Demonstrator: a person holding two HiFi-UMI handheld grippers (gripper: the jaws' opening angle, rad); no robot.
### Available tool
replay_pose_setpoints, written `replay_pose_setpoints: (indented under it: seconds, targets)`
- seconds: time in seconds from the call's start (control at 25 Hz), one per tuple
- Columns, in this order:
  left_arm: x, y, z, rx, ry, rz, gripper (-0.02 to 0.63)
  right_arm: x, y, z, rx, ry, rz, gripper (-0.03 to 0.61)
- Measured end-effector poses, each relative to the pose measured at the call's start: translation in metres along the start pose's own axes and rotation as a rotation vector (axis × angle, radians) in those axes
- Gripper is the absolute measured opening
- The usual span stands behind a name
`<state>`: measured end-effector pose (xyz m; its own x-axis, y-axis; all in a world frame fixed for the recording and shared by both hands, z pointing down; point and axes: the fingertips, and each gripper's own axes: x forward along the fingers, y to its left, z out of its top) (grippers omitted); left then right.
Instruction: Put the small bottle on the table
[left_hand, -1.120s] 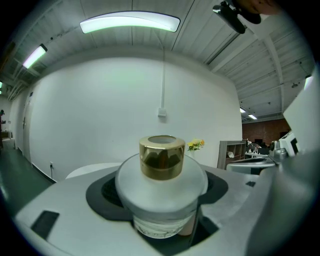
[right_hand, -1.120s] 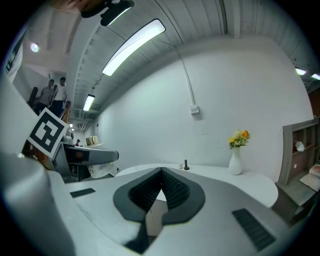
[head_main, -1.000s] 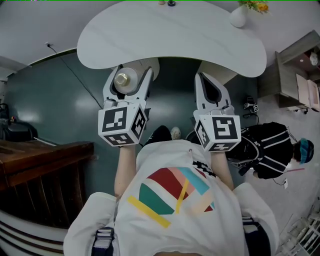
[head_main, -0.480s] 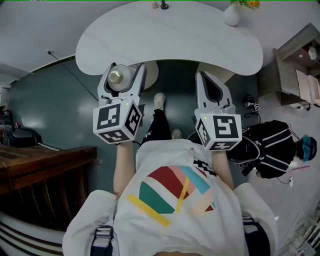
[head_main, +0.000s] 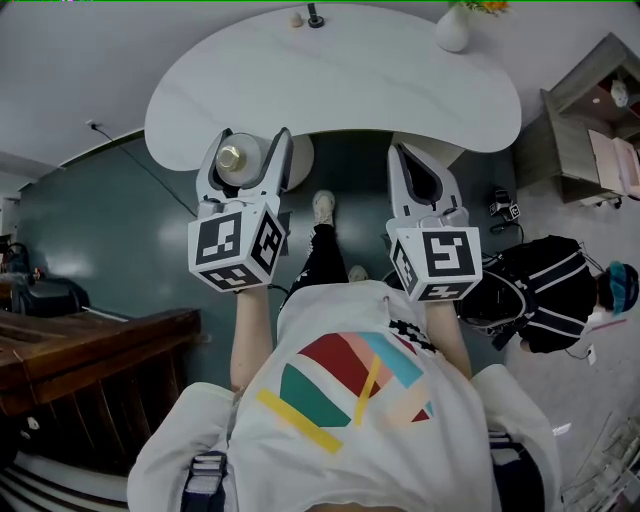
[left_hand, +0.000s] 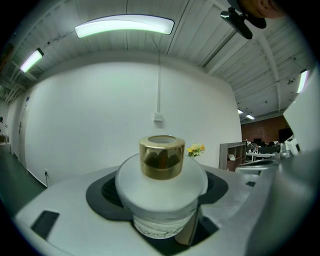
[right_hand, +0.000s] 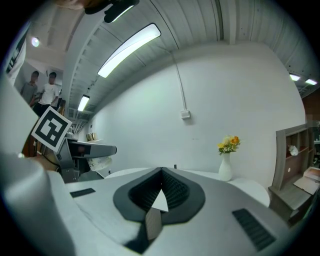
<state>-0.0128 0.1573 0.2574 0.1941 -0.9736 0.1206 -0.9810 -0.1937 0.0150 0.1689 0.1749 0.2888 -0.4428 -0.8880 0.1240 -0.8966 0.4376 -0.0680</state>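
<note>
**Small bottle gripped in the left claw, at the counter's near edge**

Small bottle (head_main: 238, 158) sat upright between the jaws of the left claw (head_main: 252, 136), which were clamped on its white body. Its gold cap (left_hand: 161, 157) was on, so whatever it held could not be seen. From the head view the bottle hung in the air at the near rim of the white counter (head_main: 340, 90), not resting on it.

Two small objects (head_main: 305, 17) stood at the counter's far edge, too small to identify.

Further right, the right claw (head_main: 400, 152) was held level with the left one, its jaws pressed together with nothing between them.

Near the counter's far right end stood a white vase (head_main: 452, 30) holding yellow and orange flowers (right_hand: 229, 143). Beyond the counter's right end was a shelf unit (head_main: 590, 130), its compartments holding items too small to make out.
</note>
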Motion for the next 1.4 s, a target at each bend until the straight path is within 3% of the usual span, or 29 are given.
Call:
replay_pose_setpoints:
  seconds: [0.6,1.4]
  targets:
    - [0.059,0.04,-0.02,-0.052,0.036,-0.004,0.344,0.062,-0.008,-0.013,-0.026,0.07,-0.018,0.011]
    - [0.223,0.139,-0.002,-0.057,0.045,-0.068,0.344,0.268,0.001,0.004,-0.063,0.139,0.002,0.011]
